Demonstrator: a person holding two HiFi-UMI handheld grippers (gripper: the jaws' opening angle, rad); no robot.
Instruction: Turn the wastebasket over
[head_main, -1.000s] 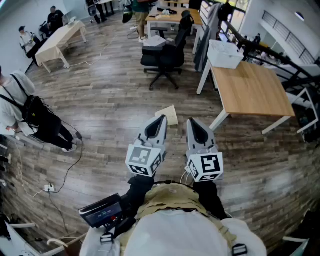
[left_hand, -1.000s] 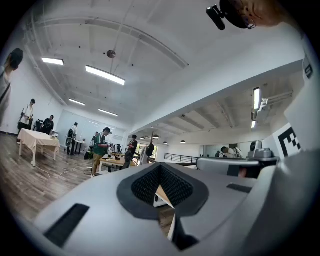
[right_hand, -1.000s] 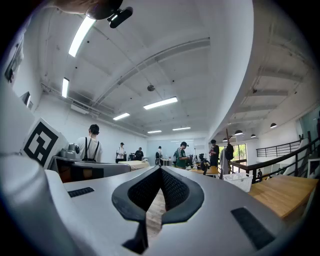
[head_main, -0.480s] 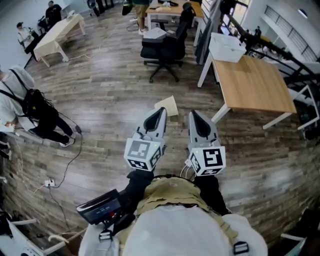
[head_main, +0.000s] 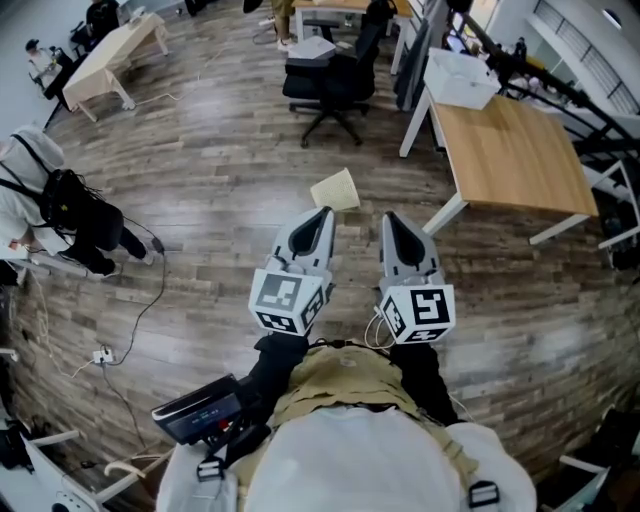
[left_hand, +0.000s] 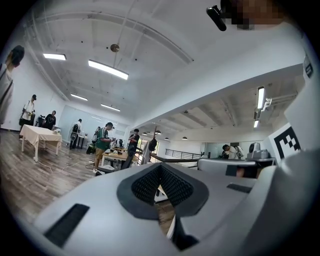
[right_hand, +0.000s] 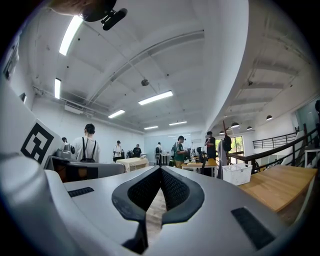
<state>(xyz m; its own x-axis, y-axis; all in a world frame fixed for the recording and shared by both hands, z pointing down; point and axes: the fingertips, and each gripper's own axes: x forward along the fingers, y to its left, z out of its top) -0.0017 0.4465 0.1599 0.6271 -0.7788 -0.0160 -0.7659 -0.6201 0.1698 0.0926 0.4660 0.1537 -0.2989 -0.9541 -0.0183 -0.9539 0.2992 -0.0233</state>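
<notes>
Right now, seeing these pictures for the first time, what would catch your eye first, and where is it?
Nearest the camera, the left claw and the right claw point forward side by side, both shut and empty. Just beyond their tips a pale wastebasket sits alone on the plank floor. A wooden table stands to the right, and a black office chair is farther off.

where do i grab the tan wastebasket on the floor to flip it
Likely the near edge of the pale tan square-sided wastebasket, coming straight ahead from the person's side: it sits on wood floor beyond the shut left gripper and right gripper, a straight edge facing them.
</notes>
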